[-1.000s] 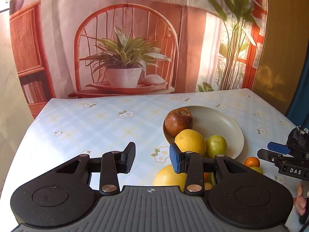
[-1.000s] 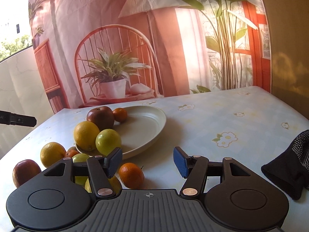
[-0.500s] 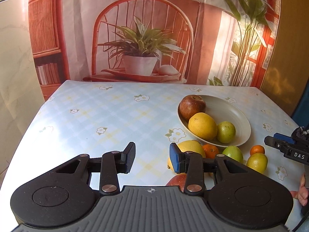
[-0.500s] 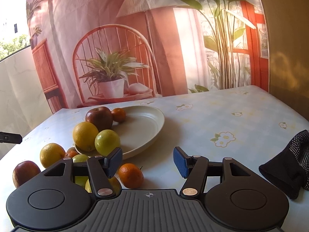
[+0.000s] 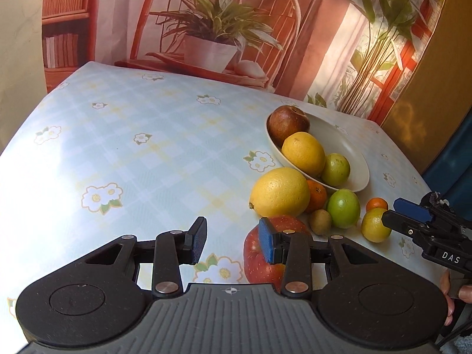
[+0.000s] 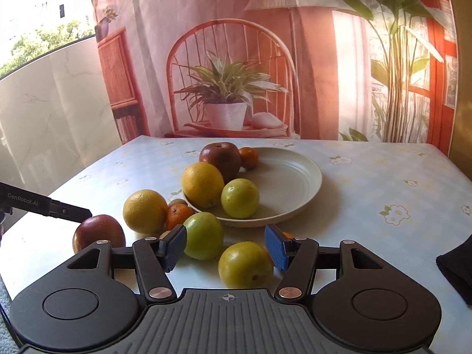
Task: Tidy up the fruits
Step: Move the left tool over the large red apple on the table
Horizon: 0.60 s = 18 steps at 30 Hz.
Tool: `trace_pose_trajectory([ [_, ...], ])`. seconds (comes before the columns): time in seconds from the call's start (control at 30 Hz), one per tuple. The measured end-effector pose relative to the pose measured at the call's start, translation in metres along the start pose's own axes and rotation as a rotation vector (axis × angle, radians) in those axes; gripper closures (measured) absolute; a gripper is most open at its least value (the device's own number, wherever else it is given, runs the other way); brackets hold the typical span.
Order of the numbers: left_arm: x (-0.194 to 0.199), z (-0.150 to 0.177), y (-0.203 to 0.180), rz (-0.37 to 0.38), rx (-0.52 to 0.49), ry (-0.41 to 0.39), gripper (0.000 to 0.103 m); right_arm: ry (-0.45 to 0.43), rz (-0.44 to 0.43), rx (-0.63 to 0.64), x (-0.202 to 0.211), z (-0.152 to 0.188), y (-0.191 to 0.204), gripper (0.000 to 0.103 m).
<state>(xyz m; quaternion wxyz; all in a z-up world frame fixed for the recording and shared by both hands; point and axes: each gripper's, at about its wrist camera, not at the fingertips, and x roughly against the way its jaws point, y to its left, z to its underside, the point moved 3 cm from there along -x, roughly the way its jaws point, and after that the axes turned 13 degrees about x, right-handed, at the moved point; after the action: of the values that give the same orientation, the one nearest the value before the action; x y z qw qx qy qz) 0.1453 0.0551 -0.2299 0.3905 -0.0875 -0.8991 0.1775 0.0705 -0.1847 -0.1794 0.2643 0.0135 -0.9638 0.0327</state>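
Observation:
A cream plate [image 6: 295,177] holds a dark red apple [image 6: 219,157], a tangerine [image 6: 248,157], an orange [image 6: 202,184] and a yellow-green fruit [image 6: 239,197]. Loose fruit lies in front of it: a big yellow citrus [image 5: 280,191], a green fruit [image 6: 203,234], a kiwi [image 5: 320,221] and a red apple [image 5: 259,256]. My left gripper [image 5: 233,242] is open over bare cloth, its right finger in front of that apple. My right gripper [image 6: 225,247] is open, with another yellow-green fruit [image 6: 244,264] low between its fingers, untouched by the pads.
The table [image 5: 132,153] has a pale blue flowered cloth and ends at a printed backdrop. A black glove [image 6: 454,268] lies at the right edge. A small tangerine [image 5: 376,203] sits by the right gripper [image 5: 396,214]. The left gripper's finger [image 6: 59,208] reaches over the red apple [image 6: 98,231].
My left gripper has drawn back, dipped and rolled, so the red apple now shows at its right finger. My right gripper has shifted left over the loose fruit. Both jaws kept their width.

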Motion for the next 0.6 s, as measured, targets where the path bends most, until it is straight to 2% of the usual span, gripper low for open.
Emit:
trace_pose_trajectory([
  [0.27, -0.005, 0.0, -0.002, 0.016, -0.01, 0.006, 0.063, 0.025, -0.029, 0.071, -0.003, -0.007, 0.026, 0.047],
  [0.6, -0.002, 0.002, -0.006, 0.039, -0.01, 0.002, 0.063, 0.031, -0.012, 0.075, 0.001, -0.006, 0.026, 0.047],
])
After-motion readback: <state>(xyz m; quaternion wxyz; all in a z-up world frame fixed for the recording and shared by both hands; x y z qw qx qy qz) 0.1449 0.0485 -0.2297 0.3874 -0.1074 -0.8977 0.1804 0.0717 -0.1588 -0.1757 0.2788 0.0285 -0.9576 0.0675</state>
